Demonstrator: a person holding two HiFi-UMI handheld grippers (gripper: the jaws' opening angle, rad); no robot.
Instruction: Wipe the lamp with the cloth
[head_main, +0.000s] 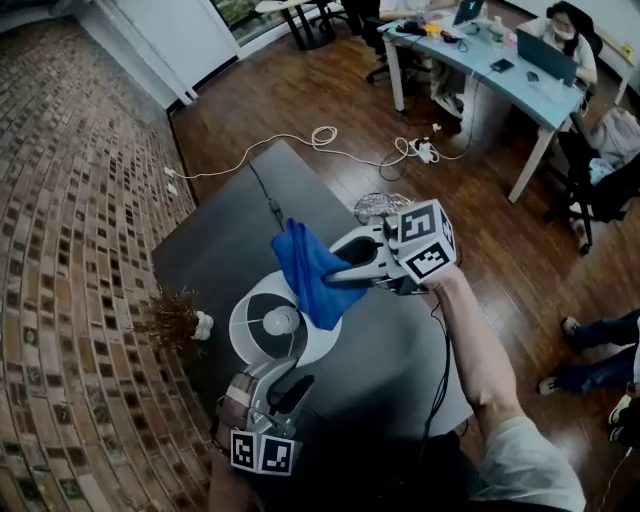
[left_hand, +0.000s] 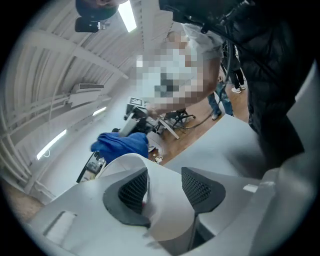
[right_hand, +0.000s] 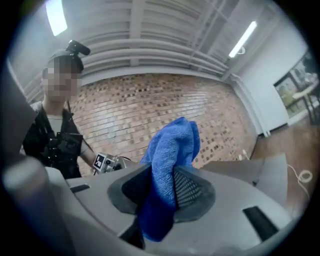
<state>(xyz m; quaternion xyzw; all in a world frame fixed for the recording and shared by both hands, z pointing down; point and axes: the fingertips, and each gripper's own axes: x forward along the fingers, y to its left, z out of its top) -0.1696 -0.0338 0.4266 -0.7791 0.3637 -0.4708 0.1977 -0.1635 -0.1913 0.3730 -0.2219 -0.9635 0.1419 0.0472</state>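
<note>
Just above lamp (head_main: 252, 335), cloth (head_main: 306, 268) clamped in right gripper (head_main: 340, 268), left gripper (head_main: 288, 378) pinching lamp's rim.

The table (head_main: 215, 245) is seen at the middle of the head view, with the lamp (head_main: 262, 325) stood on its lower left part. The cloth (head_main: 310, 265) is held at the lamp's upper right, clamped in the right tool (head_main: 347, 265), which is brought in from the right. The left tool (head_main: 290, 372) is placed below the lamp, whose rim lies between its jaws. A plant (head_main: 172, 322) is set just left of the lamp. A cable (head_main: 262, 190) is laid above the lamp, toward the table's upper edge.
</note>
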